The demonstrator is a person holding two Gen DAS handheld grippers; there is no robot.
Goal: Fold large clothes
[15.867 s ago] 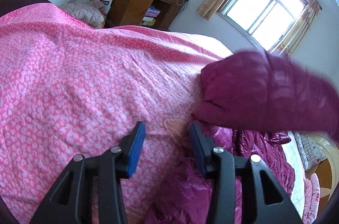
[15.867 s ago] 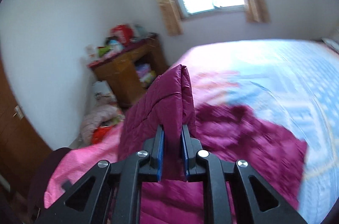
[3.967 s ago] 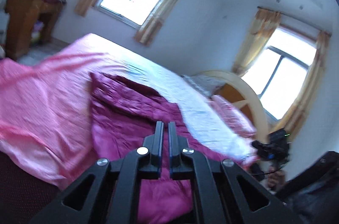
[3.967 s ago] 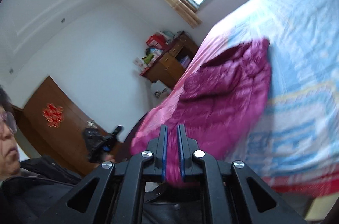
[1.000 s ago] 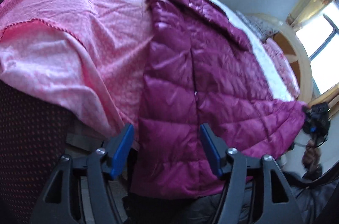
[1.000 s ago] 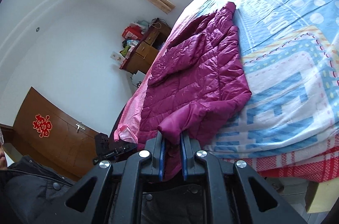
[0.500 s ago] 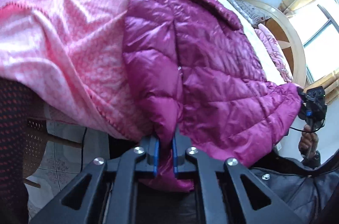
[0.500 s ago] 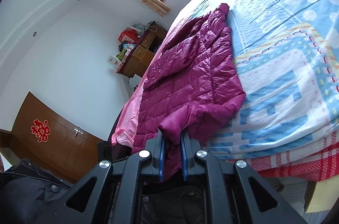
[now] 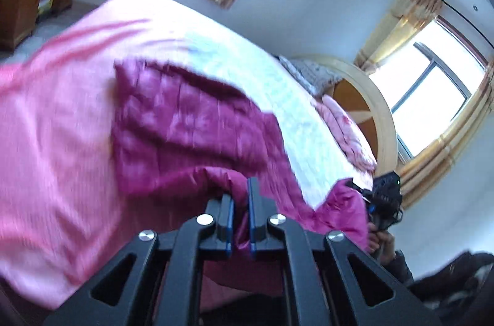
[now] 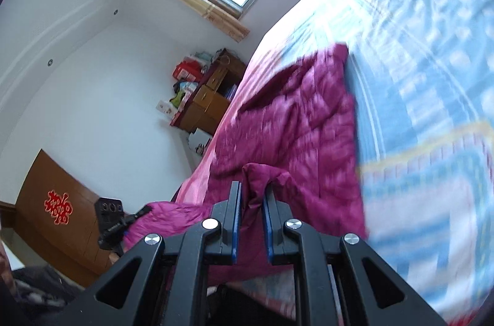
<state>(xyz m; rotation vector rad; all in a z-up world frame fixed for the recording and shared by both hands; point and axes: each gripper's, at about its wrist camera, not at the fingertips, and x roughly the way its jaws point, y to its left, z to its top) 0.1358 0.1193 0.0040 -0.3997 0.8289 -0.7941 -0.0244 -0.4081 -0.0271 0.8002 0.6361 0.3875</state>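
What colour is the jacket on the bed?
Magenta-purple. The jacket shows best in the right wrist view, though blurred.

A bed — pink sheet and blue patterned cover — carries a magenta quilted jacket.

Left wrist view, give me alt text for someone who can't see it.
The left hand-held gripper is shut on the near edge of a magenta puffer jacket spread over a pink bedspread. Motion blur softens the bed; two curtained windows show behind.
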